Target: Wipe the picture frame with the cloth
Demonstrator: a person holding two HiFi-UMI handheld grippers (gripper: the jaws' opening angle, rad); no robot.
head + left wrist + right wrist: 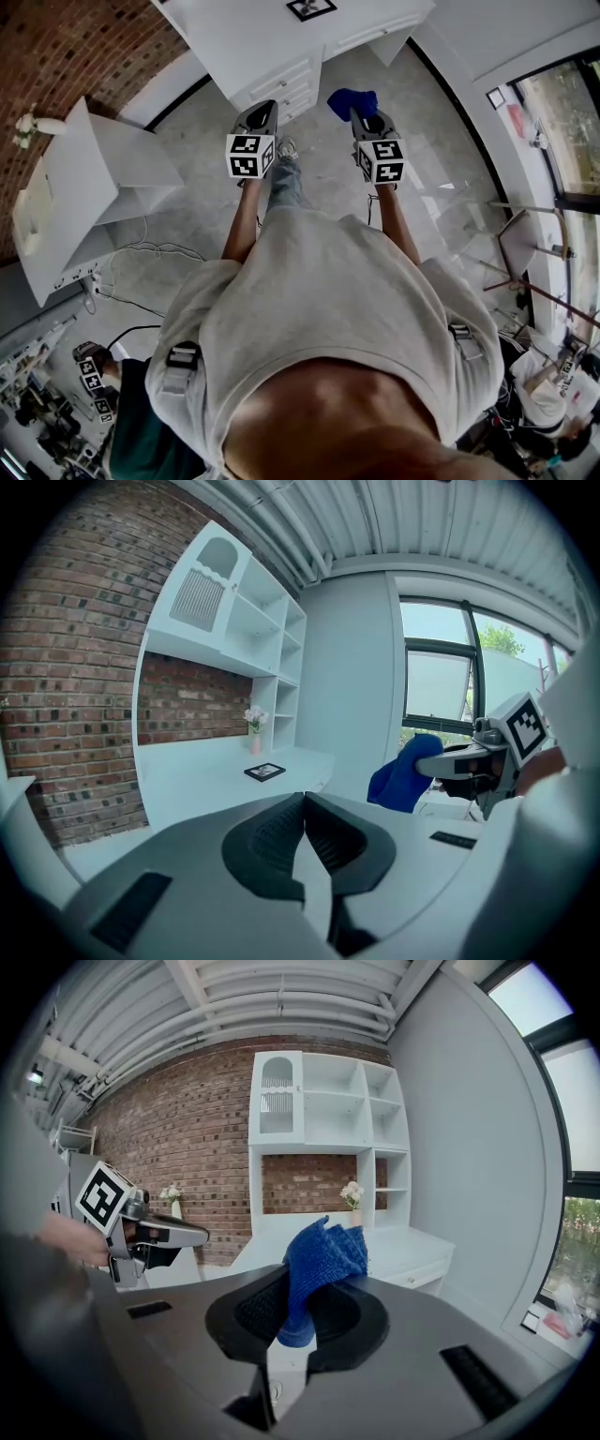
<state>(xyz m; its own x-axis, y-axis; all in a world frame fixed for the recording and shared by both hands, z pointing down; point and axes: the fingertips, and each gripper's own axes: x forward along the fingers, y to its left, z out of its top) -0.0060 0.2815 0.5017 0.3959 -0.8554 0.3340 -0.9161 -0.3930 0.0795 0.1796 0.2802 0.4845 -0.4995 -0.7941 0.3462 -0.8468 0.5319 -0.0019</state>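
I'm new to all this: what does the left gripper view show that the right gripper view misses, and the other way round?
Only the left gripper view shows the picture frame on the white desk. Only the right gripper view shows, close up, the blue cloth pinched in the jaws of the right gripper. Both show the cloth, the brick wall, the white shelves and a vase of flowers.

White desk [206, 782], brick wall [75, 667], flower vase [254, 739]
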